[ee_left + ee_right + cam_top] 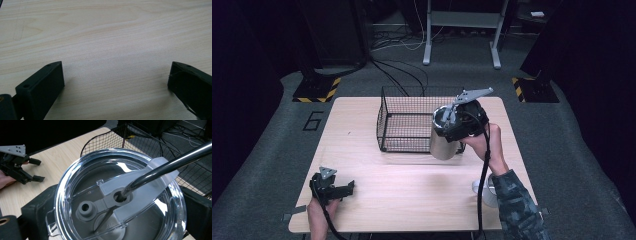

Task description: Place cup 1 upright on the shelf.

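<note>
In the high view the right tool (451, 131) is lifted above the pale wooden surface (402, 180) and clamped on a tall stainless steel tumbler (443, 140), which hangs in the air just in front of the near right corner of the black wire mesh basket (404, 122). The tumbler's base is clear of the surface and overlaps the basket's front wall from this angle; whether it touches the mesh cannot be told. A white cup (484, 191) stands near the right edge of the surface, partly hidden behind the person's camouflage sleeve (519, 207) and the trailing cable.

The right tool's own view adds what the high view cannot resolve: the tumbler wears a clear plastic lid (120, 195) with a frosted sliding tab, and a shiny metal straw (165, 167) passes through the lid's hole and runs out of frame at the upper right. The black jaws press on either side of the lid's rim; the tumbler's body below is hidden. The basket sits behind, cut off at the top.

The left tool (348, 189) rests low at the near left of the surface, jaws wide apart with nothing between them; its own view shows bare wood grain between the two black jaws
</note>
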